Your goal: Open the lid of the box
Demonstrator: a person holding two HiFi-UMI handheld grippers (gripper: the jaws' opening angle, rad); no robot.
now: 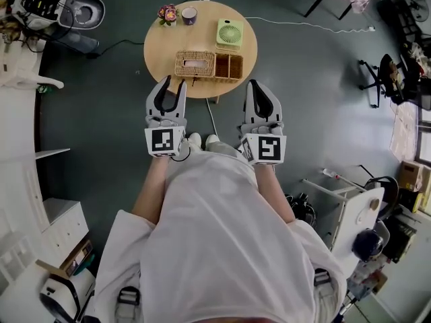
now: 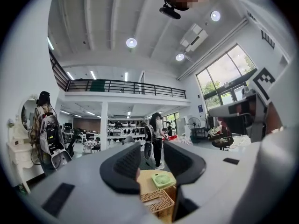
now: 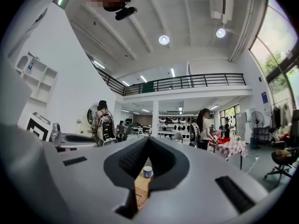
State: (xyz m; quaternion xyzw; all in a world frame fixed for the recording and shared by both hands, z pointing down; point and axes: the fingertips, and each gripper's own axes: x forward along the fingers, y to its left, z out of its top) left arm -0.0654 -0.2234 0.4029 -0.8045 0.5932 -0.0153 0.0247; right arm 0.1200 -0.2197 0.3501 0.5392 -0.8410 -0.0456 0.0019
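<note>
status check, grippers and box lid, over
Left gripper open, empty; right gripper shut, empty. Wicker box closed, untouched. Nothing between grippers and box.

Overhead and two level views, table (image 1: pixel 159 54) shared

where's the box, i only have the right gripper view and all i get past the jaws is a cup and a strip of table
observer: the wicker box sits at the near edge of the round table, on your side of that cup.
operator: is the lid on or off
observer: on. the woven lid lies flat over the box's left part, while the right part is two open compartments.
</note>
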